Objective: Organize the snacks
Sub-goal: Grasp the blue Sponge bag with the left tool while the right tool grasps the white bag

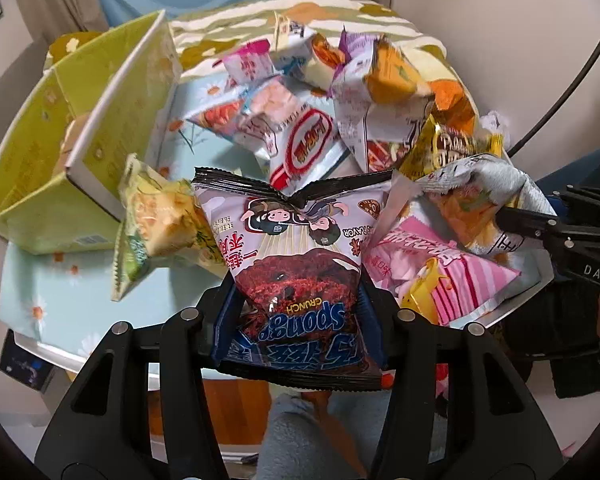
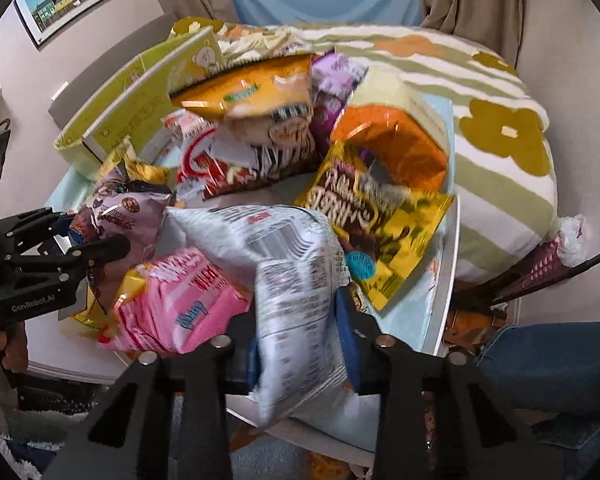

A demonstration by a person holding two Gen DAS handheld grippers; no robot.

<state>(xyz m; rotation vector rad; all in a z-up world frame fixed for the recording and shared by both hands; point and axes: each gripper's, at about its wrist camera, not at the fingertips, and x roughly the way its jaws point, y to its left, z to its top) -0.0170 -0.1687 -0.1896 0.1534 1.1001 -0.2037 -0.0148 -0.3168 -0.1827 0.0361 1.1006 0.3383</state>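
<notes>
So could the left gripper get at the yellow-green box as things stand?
Probably not yet: the left gripper is shut on the Sponge Crunch bag. The box stands open beside it, nothing between.

You have two grippers, left gripper (image 1: 300,312) and right gripper (image 2: 300,340), each holding one snack packet (image 1: 300,248). One yellow-green box (image 1: 60,200) stands at the worktop's (image 1: 60,308) left edge. Roughly ten further packets are heaped; blur prevents an exact count.
</notes>
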